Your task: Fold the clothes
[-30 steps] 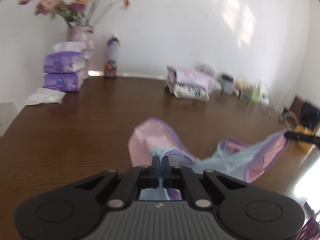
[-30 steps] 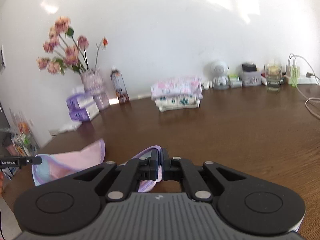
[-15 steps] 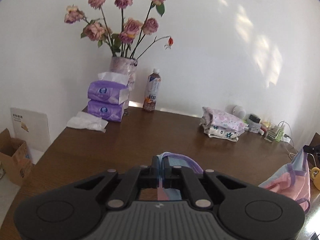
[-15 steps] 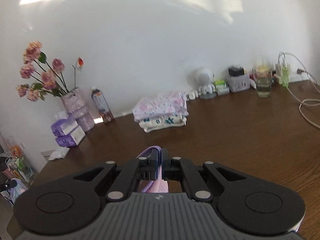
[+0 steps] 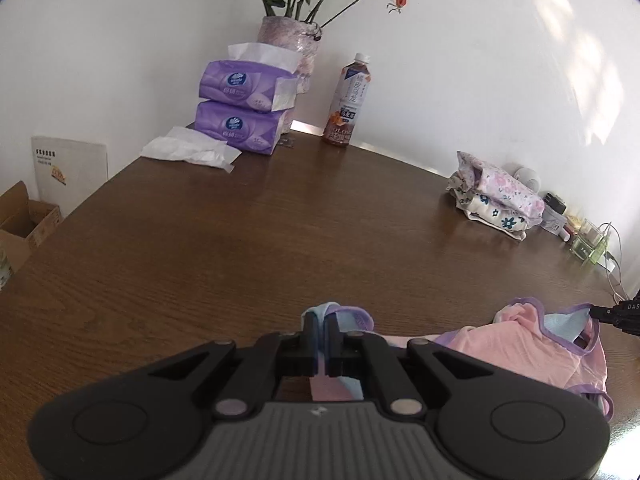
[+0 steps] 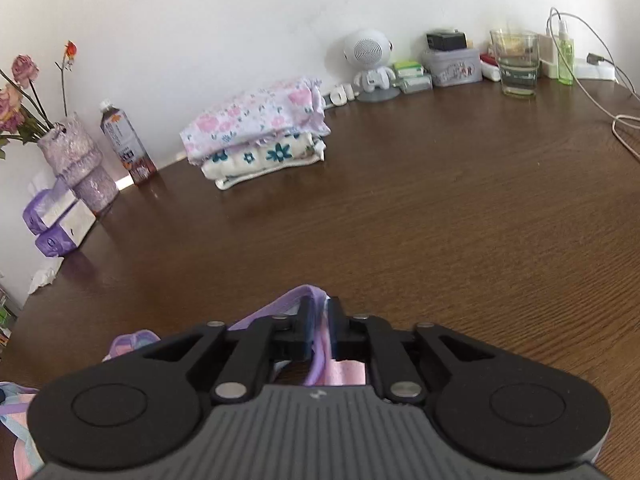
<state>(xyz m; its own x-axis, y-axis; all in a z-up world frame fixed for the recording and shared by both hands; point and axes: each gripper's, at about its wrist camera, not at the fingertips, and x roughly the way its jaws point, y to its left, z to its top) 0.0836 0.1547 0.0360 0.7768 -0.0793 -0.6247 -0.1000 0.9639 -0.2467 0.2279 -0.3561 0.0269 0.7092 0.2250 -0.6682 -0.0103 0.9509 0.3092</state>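
Holding One Garment at Two Points

Pinching a fold of pale blue and purple-trimmed cloth, the left gripper [image 5: 323, 322] has its jaws drawn together on the pink garment [image 5: 520, 350]. That garment spreads to the right of the gripper across the near part of the brown table [image 5: 280, 232], pink cloth with purple edging and a pale blue lining. At the right edge of the left wrist view a black fingertip holds the far corner of the garment. From the right wrist view, the right gripper [image 6: 322, 312] is likewise clamped on a purple-edged strip of the same garment, with pink cloth showing beneath the jaws and more of it trailing at lower left.

At the back of the table lies a stack of folded floral clothes [image 6: 260, 132]. In the far left corner stand two purple tissue packs [image 5: 244, 108], one on the other, a loose white tissue [image 5: 188, 150] beside them, a vase of dried roses [image 5: 290, 40] behind, and a drink bottle [image 5: 348, 100] just to the right. Along the wall to the right sit a small white speaker [image 6: 370, 64], a drinking glass [image 6: 516, 64] and a white cable [image 6: 616, 92]. A cardboard box [image 5: 24, 224] stands beyond the table's left edge.
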